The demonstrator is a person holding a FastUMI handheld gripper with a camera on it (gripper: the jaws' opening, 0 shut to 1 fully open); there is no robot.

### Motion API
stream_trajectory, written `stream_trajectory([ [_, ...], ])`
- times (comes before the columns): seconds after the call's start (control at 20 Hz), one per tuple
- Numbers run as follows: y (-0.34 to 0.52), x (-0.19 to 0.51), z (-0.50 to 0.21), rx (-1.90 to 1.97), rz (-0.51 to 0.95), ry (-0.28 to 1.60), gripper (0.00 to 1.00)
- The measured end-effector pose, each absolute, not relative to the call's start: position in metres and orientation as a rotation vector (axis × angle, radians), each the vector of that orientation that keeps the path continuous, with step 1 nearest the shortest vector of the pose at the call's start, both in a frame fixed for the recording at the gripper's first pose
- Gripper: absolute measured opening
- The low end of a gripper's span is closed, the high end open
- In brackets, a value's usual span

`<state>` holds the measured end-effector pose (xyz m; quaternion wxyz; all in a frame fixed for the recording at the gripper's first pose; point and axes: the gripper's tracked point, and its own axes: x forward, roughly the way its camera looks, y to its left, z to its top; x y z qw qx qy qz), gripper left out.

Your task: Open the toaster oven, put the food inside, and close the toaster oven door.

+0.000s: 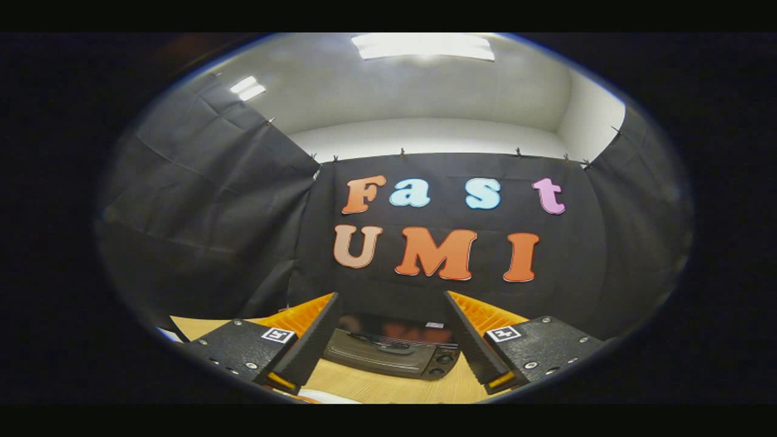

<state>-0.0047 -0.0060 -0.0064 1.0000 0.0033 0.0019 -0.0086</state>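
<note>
Gripper (391,340), seen from its own camera along the two fingers. The fingers (315,340) stand wide apart, jaws parted, with nothing touching either inner face. Each finger is a black wedge with an orange ribbed outer side, tapering forward from a black block that bears a small square marker and screw heads. Both fingers sit level with one another, and they are held above the surface below.

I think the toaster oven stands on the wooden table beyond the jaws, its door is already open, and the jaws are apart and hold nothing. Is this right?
Not quite: the door is closed, not open. The gripper view shows the toaster oven on the wooden table beyond the jaws, its door flat against the front. The gripper has its jaws apart and holds nothing.
</note>
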Motion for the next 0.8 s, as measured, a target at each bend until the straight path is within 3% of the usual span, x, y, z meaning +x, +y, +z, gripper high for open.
stream_trajectory([
  [0.8, -0.012, 0.035, -0.054, 0.052, -0.026, 0.095, 0.99],
])
